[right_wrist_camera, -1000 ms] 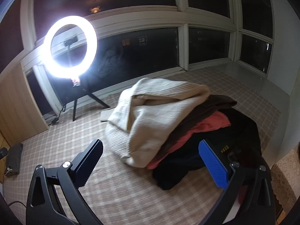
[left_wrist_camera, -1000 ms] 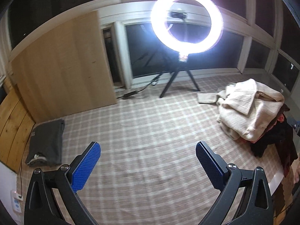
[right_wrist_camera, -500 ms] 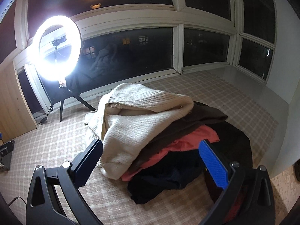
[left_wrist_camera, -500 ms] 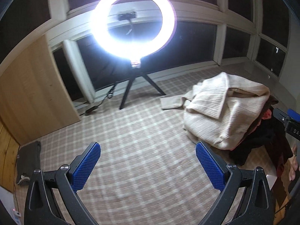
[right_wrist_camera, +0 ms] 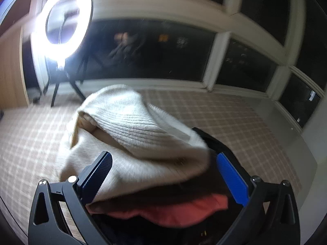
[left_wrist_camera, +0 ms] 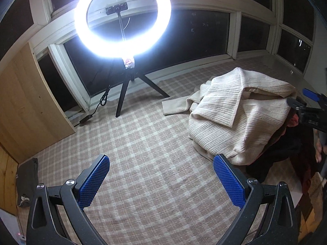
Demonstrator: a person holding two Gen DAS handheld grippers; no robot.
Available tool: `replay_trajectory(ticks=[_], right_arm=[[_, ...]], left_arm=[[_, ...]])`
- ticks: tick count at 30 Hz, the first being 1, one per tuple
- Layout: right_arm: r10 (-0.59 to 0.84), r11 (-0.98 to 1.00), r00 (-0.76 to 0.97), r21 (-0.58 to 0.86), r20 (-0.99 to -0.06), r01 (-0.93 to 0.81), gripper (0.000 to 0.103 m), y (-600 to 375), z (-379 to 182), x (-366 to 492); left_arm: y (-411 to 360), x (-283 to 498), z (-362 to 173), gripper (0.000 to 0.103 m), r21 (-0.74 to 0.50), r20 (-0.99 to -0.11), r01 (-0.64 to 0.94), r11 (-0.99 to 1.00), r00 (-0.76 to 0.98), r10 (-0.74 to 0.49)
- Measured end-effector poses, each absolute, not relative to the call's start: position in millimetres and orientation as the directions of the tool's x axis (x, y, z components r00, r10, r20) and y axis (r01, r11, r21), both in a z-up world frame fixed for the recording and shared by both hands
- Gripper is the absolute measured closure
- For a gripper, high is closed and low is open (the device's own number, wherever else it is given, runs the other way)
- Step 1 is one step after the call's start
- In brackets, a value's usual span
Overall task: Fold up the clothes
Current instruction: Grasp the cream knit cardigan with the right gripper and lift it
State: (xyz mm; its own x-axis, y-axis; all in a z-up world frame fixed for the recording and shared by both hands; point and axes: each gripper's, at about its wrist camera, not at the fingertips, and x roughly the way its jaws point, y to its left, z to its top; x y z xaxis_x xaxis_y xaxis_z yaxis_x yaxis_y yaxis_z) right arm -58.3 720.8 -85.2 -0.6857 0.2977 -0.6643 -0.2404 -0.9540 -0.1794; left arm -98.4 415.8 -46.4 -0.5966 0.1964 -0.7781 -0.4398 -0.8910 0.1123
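Observation:
A cream ribbed sweater (left_wrist_camera: pixel 235 112) tops a pile of clothes at the right of the checked mat (left_wrist_camera: pixel 143 153). Under it lie dark garments (left_wrist_camera: pixel 286 149) and a coral-red one (right_wrist_camera: pixel 179 210). My left gripper (left_wrist_camera: pixel 161 177) is open and empty over the mat, left of the pile. My right gripper (right_wrist_camera: pixel 163 171) is open, its jaws standing to either side of the cream sweater (right_wrist_camera: pixel 139 138), close over the pile. It also shows at the right edge of the left wrist view (left_wrist_camera: pixel 310 106). The right wrist view is blurred.
A lit ring light on a tripod (left_wrist_camera: pixel 122 18) stands at the back by dark windows, its cable (left_wrist_camera: pixel 98 106) on the floor. A wooden panel (left_wrist_camera: pixel 26 102) is at the left. A folded dark grey garment (left_wrist_camera: pixel 26 181) lies at the mat's left edge.
The left gripper has swung right and nearer the pile. The right gripper has moved down and forward close over the cream sweater. Both stay open.

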Motion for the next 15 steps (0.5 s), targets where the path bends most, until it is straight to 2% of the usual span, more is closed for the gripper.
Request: replay_trajectory(ticks=[4, 5, 6, 7, 8, 9, 11, 15], right_arm=[[0.272, -0.962, -0.694, -0.21, -0.667, -0.175, 0.001, 716.0, -95.5, -80.4], [0.257, -0.966, -0.705, -0.204, -0.661, -0.16, 0.01, 714.4, -95.0, -82.7], [0.236, -0.971, -0.712, -0.187, -0.661, -0.148, 0.036, 714.4, -93.4, -84.4], [0.209, -0.978, -0.713, -0.154, -0.669, -0.142, 0.05, 716.2, -90.3, -85.4], [0.181, -0.983, -0.714, -0.121, -0.676, -0.135, 0.072, 718.1, -87.1, -86.4], [0.153, -0.988, -0.715, -0.087, -0.682, -0.129, 0.083, 720.0, -84.0, -87.4], [0.097, -0.993, -0.716, -0.02, -0.691, -0.115, 0.087, 723.7, -77.8, -89.4], [-0.024, -0.986, -0.738, 0.139, -0.674, -0.095, 0.089, 724.5, -52.7, -86.6]], left_arm=[[406.0, -103.0, -50.6, 0.001, 0.121, -0.789, -0.41, -0.904, -0.592, 0.163], [402.1, -103.6, -51.9, 0.001, 0.125, -0.791, -0.401, -0.907, -0.592, 0.153], [397.8, -104.4, -52.7, 0.001, 0.127, -0.793, -0.391, -0.911, -0.593, 0.144], [393.0, -105.3, -53.1, 0.001, 0.128, -0.794, -0.381, -0.916, -0.593, 0.136], [388.1, -106.2, -53.4, 0.001, 0.128, -0.795, -0.37, -0.92, -0.594, 0.128], [383.3, -107.1, -53.8, 0.001, 0.129, -0.796, -0.359, -0.925, -0.594, 0.119], [371.7, -108.7, -54.0, 0.001, 0.121, -0.797, -0.339, -0.933, -0.593, 0.112], [350.5, -110.4, -53.3, 0.001, 0.099, -0.799, -0.32, -0.942, -0.59, 0.116]])
